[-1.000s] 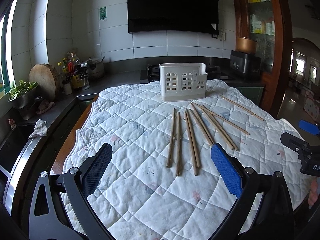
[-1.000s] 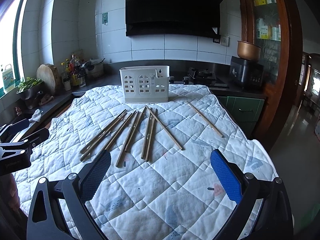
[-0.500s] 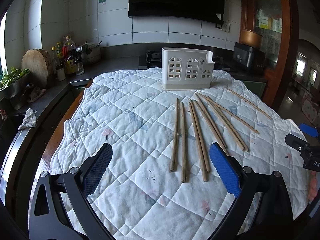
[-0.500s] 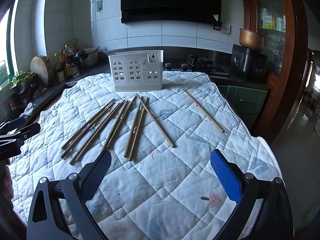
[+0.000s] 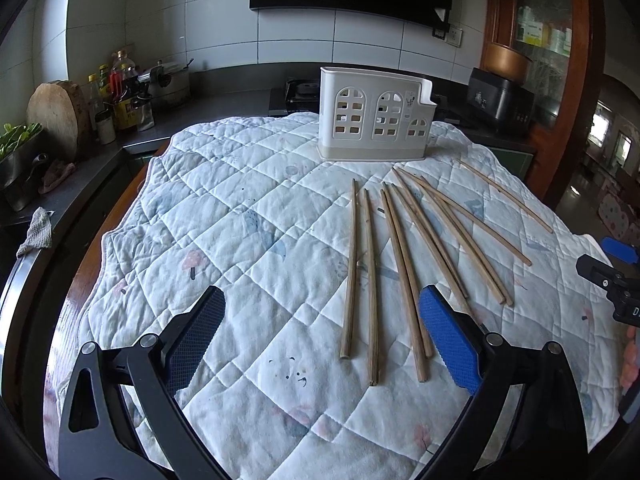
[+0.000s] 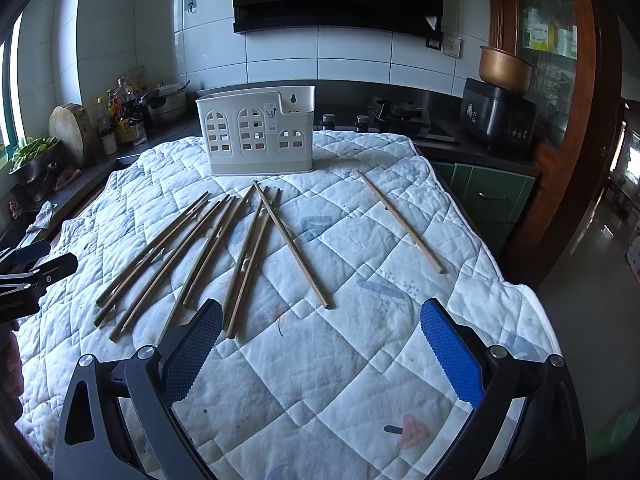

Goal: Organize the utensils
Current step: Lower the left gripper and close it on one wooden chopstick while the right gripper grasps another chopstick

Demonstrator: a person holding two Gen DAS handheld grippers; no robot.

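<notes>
Chopsticks (image 5: 404, 256) lie flat in a loose fan on the quilt (image 5: 224, 216), long axes running fwd from the grippers toward the caddy (image 5: 374, 120), which stands upright at the far edge; far tips converge near its base, near ends spread out. One stray stick (image 6: 400, 222) lies well apart to the right, angled the other way. None in the caddy yet, so task looks barely begun. Left gripper (image 5: 322, 340) low over the near ends, jaws released wide, nothing betw them; right gripper (image 6: 322, 350) likewise spread and empty near its side of the fan. Risks, IMO: sticks lie touching or crossed, so closing on one may drag or roll a neighbour; thin round sticks on soft quilt may slip from the pads; a stick gripped at one end could tilt and miss the caddy's opening
</notes>
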